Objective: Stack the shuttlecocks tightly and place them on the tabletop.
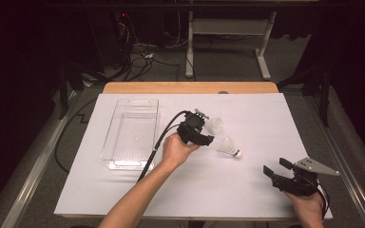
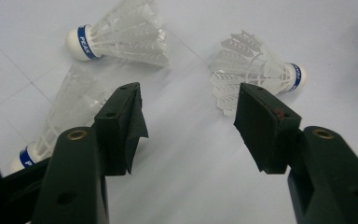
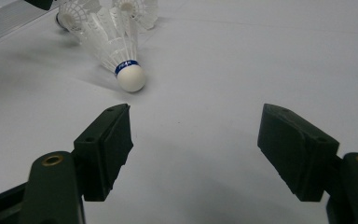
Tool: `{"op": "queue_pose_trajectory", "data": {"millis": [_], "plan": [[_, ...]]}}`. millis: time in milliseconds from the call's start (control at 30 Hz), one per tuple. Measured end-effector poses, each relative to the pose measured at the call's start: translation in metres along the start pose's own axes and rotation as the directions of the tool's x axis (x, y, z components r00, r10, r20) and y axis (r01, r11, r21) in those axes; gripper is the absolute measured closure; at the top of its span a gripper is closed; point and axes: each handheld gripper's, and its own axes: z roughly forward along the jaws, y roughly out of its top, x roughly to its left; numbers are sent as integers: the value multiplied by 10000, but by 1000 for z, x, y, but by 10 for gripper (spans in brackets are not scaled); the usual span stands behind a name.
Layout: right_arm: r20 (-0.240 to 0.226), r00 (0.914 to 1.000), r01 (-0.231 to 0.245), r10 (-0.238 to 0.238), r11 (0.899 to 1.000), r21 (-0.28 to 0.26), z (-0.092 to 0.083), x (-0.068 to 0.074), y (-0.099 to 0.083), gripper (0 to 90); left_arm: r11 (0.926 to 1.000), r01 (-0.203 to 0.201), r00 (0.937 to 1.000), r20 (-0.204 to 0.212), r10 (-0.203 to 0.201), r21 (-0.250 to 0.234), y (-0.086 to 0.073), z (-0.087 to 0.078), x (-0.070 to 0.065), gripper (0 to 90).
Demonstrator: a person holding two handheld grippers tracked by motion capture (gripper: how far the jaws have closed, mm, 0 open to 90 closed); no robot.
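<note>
Right gripper (image 1: 272, 167): nearest the high camera, at the bottom right of the counter (image 1: 266, 118), held low in the person's right hand (image 1: 309, 204). Its jaws stand spread with bare white surface between them; in the right gripper view (image 3: 193, 149) nothing lies between the pads.

Left gripper (image 1: 208, 134): in the person's left hand (image 1: 178, 148), near the middle of the counter, pointing toward the shuttlecocks. Jaws spread and gripping nothing; in the left gripper view (image 2: 189, 126) only bare counter shows in the gap.

Shuttlecocks, left gripper view: three lie on the white surface. The top shuttlecock (image 2: 121, 35) lies on its side, cork to the left, with a blue band. The right shuttlecock (image 2: 256, 70) lies just beyond the right jaw, cork to the right. The near-left shuttlecock (image 2: 70, 112) is partly hidden behind the left jaw, cork toward the bottom left.

Shuttlecocks, high view: one loose shuttlecock (image 1: 229, 147) lies well apart from the right gripper, cork toward the lower right. A pale cluster (image 1: 214, 125) sits just beside the left gripper tips; how many it holds I cannot quite tell from here.

Clear tray (image 1: 123, 161): rectangular, see-through, left of the left hand, lying flat on the counter.

Cable (image 1: 159, 142): black, trailing from the left gripper down past the tray's right edge.
</note>
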Motion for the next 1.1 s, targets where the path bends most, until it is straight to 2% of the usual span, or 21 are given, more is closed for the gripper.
{"op": "queue_pose_trajectory", "data": {"millis": [700,1100], "plan": [[7,10000,-13,13,10000,1,0,0,0,264,9998,-103,9998,185,100,185,-14,-4,-4,399],[9,10000,4,-3,10000,-5,0,0,0,263,9998,-143,9994,302,139,132,-22,-7,-7,381]]}}
